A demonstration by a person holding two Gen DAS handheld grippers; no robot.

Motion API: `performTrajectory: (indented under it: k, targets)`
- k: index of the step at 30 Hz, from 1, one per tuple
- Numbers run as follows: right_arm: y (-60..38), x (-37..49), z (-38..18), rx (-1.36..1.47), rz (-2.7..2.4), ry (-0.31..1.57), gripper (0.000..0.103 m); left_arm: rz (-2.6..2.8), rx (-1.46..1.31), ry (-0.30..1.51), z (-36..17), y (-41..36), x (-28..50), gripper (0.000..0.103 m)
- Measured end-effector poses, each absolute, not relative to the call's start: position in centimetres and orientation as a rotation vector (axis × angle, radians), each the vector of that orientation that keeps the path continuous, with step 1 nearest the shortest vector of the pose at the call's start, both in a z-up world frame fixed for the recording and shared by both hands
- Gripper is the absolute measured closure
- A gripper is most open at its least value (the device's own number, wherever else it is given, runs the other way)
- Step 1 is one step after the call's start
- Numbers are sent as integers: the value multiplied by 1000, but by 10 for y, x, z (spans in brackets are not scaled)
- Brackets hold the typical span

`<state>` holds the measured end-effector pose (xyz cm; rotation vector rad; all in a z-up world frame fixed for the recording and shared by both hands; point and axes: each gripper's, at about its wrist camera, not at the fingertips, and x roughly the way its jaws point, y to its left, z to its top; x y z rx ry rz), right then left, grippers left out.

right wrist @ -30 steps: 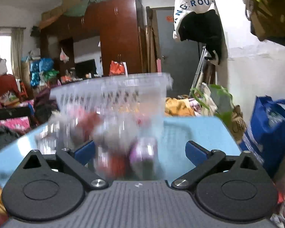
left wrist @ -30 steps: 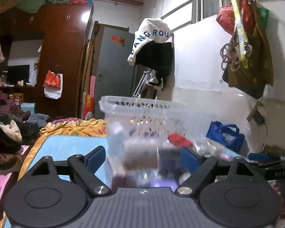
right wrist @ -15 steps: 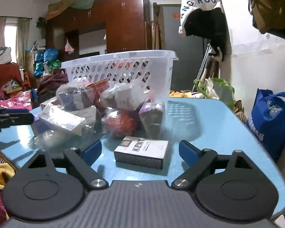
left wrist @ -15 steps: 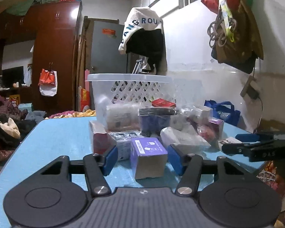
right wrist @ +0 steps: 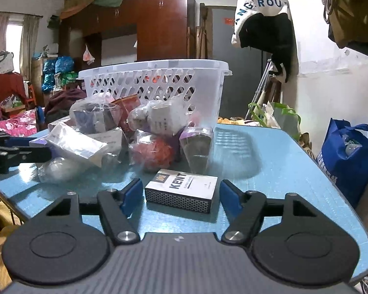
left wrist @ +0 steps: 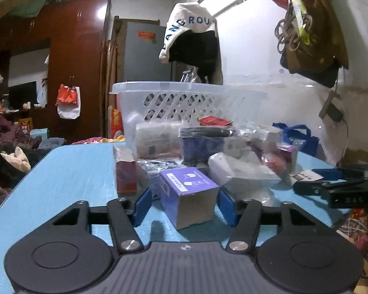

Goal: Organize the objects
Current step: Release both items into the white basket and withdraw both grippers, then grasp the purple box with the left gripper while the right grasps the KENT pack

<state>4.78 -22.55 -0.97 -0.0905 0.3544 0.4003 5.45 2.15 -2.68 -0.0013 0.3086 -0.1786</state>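
Purple box (left wrist: pixel 189 197) is seen upright at 6 o'clock; KENT pack (right wrist: pixel 181 189) is laid flat at 6; white basket (right wrist: pixel 154 90) is set at 12.

A lived-in bedroom at home. Wooden wardrobe (right wrist: pixel 159 22) at twelve o'clock, flowered bedding (right wrist: pixel 9 123) at nine. Jacket (right wrist: pixel 265 17) hanging at one o'clock.

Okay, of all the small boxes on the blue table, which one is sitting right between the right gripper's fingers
The flat white KENT box, lying alone between the open right gripper, in front of the bagged pile.
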Motion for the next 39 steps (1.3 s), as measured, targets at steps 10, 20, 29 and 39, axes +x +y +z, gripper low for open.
performTrajectory:
  k: [10,20,29,39]
  targets:
    - [-235,40,5,-90,393,300,38,-163,21,204,-15,29,32,55]
    - [-245,43,20,-56,380,269,38,-127,-27,162,0,55,32,57]
    - [-235,62,71,-87,440,172,38,-180,-57,80,50,57,45,58]
    - [-173,174,143,-157,469,213,38,-203,-74,291,124,36,194,59]
